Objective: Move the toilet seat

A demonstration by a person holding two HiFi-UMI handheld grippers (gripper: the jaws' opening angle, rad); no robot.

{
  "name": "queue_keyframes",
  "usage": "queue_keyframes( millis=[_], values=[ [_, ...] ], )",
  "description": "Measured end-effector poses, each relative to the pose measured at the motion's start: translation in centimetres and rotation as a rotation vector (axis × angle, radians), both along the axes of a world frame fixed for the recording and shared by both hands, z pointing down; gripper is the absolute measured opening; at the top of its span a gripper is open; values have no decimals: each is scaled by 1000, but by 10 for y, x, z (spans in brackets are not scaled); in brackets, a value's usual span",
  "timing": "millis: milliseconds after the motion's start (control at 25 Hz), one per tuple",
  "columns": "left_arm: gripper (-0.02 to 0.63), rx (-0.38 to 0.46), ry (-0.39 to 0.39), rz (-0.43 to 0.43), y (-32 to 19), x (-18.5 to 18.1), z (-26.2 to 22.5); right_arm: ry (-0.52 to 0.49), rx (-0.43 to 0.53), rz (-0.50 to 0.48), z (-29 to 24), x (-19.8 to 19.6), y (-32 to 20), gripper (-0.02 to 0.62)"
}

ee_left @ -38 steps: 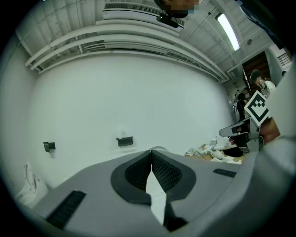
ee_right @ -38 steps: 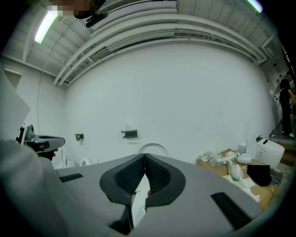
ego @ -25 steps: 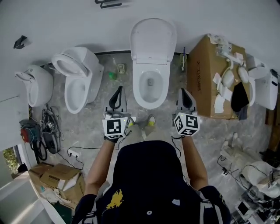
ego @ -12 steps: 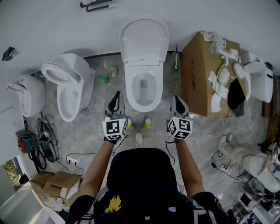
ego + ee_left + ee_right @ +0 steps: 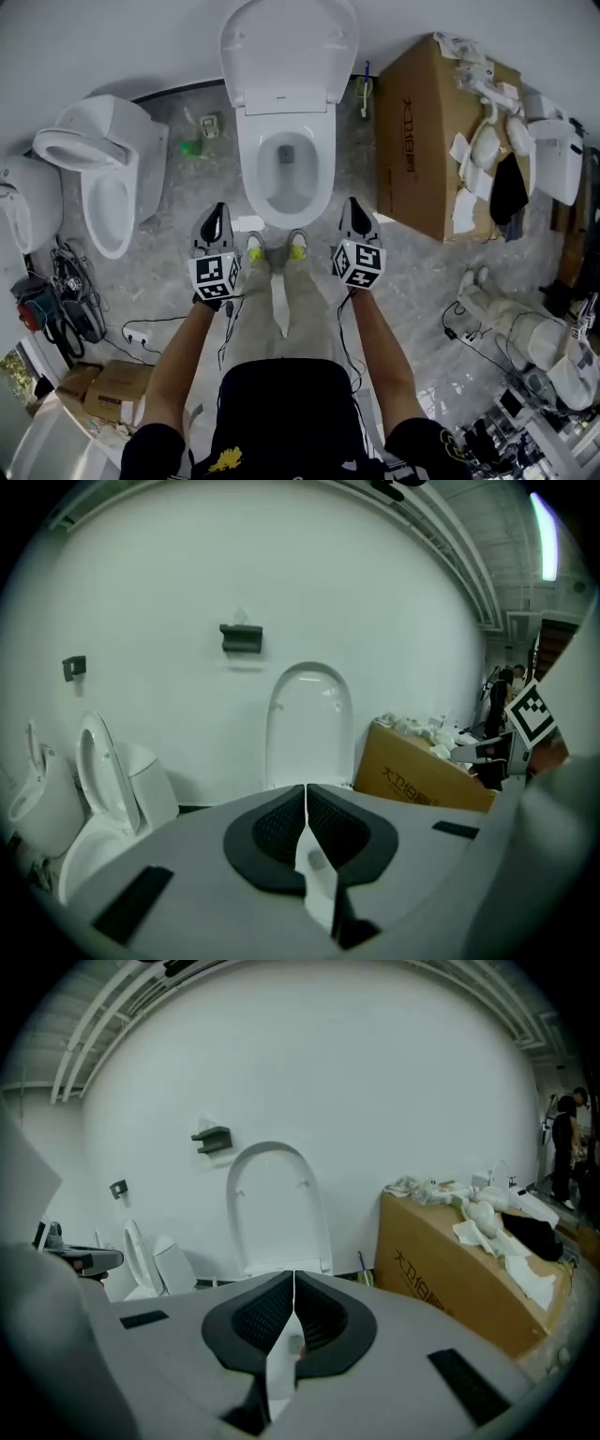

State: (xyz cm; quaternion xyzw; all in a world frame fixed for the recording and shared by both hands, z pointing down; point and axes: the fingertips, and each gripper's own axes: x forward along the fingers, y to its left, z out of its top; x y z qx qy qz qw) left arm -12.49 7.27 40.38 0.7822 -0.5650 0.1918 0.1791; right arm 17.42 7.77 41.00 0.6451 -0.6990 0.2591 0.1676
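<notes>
A white toilet (image 5: 281, 169) stands straight ahead against the wall, its seat and lid (image 5: 286, 52) raised upright. The raised lid (image 5: 309, 726) shows above the jaws in the left gripper view, and the same lid (image 5: 277, 1208) in the right gripper view. My left gripper (image 5: 215, 217) hovers at the bowl's front left, shut and holding nothing. My right gripper (image 5: 354, 212) hovers at the bowl's front right, also shut with nothing in it. Both stop short of the bowl rim. The person's shoes (image 5: 272, 247) stand right at the bowl's front.
A second toilet (image 5: 103, 164) with raised seat stands to the left, another white fixture (image 5: 19, 202) beyond it. A large cardboard box (image 5: 431, 131) with white parts on top sits right of the toilet. Cables and tools (image 5: 66, 295) lie on the floor at left, white fixtures (image 5: 525, 337) at right.
The person has stepped closer to the toilet; bowl and lid are larger and nearer in the head view. Both grippers stayed shut and level either side of the bowl.
</notes>
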Motion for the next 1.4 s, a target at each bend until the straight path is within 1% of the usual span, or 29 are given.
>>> queue_keyframes(
  millis=[160, 320, 360, 440, 560, 640, 680, 720, 760, 800, 840, 920, 1080, 1240, 1400],
  values=[
    [21, -87, -4, 18, 8, 5, 63, -8, -79, 31, 66, -2, 7, 29],
    [21, -124, -34, 48, 13, 11, 117, -27, -136, 53, 115, -6, 18, 29],
    [21, -134, -30, 44, 11, 12, 129, -26, -143, 53, 126, -6, 19, 31],
    [23, -166, 11, 18, 9, 13, 150, -20, -153, 51, 146, -7, 19, 31],
    [78, -229, 87, -19, 8, 18, 181, -6, -168, 49, 177, -7, 14, 40],
    [94, -261, 100, -20, 12, 23, 204, -7, -190, 57, 201, -8, 11, 98],
    [113, -282, 106, -17, 14, 26, 217, -10, -203, 63, 213, -8, 11, 118],
    [153, -310, 116, -15, 17, 29, 230, -12, -216, 69, 224, -8, 11, 135],
    [209, -343, 131, -14, 20, 32, 245, -14, -231, 73, 236, -9, 12, 154],
    [287, -377, 148, -15, 22, 34, 258, -16, -248, 75, 248, -9, 12, 172],
    [324, -407, 160, -18, 24, 37, 271, -19, -266, 74, 259, -9, 13, 196],
    [341, -449, 171, -27, 27, 41, 293, -19, -298, 74, 282, -6, 16, 234],
    [359, -494, 180, -36, 26, 46, 327, -8, -355, 95, 323, 3, 24, 277],
    [373, -549, 192, -61, 29, 45, 358, -12, -442, 105, 362, 1, 38, 284],
    [376, -597, 154, -81, 29, 47, 385, -10, -479, 93, 383, -1, 35, 288]
  ],
)
